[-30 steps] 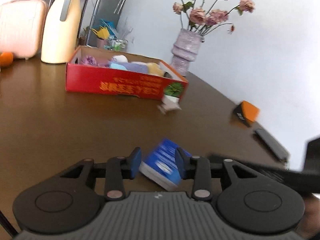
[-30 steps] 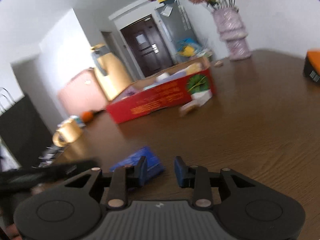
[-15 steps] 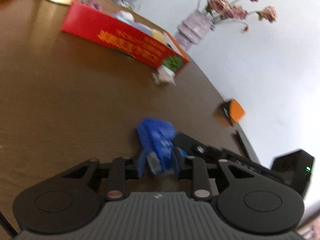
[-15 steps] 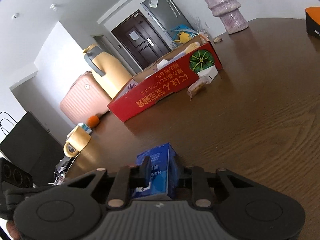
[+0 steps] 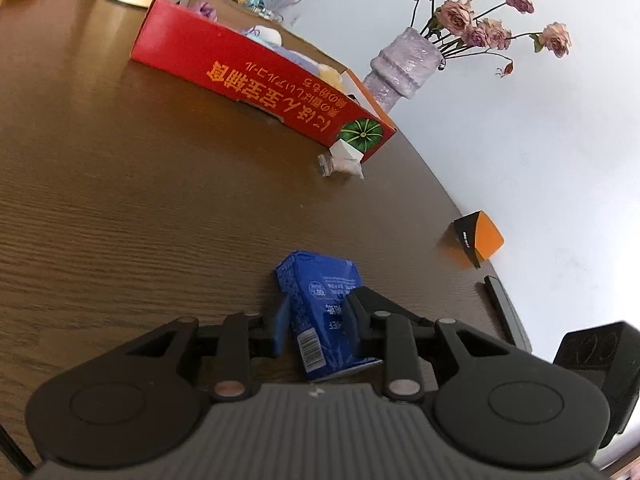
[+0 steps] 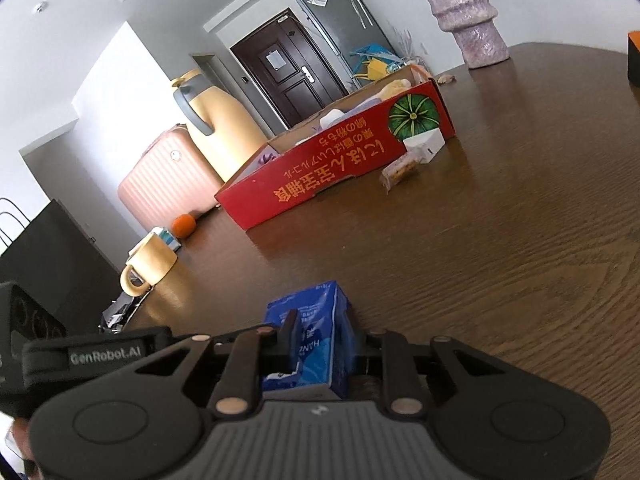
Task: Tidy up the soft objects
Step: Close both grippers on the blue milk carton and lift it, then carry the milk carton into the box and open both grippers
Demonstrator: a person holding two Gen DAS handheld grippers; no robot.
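Note:
A blue tissue pack (image 5: 320, 280) (image 6: 312, 304) stands on the brown wooden table (image 5: 120, 200), close in front of both cameras. My left gripper (image 5: 316, 316) has a pad pressed on each side of it. My right gripper (image 6: 324, 340) holds the same pack from the other side, and its jaws are closing on it. Each gripper's black body shows at the edge of the other's view. Farther back lies an open red cardboard box (image 5: 260, 80) (image 6: 340, 168) with soft toys (image 5: 264, 36) inside.
A small white packet (image 5: 344, 158) and a snack wrapper (image 6: 400, 170) lie by the box's corner. A purple vase (image 5: 400, 68), an orange-and-black box (image 5: 480, 240) and a flat black device (image 5: 504, 308) sit near the table's edge. A yellow jug (image 6: 220, 132), mug (image 6: 148, 264) and orange (image 6: 184, 226) stand behind.
Both grippers' jaws have narrowed onto the blue pack, which lay flat and loose before and now stands between the pads. The left gripper has sunk and rolled.

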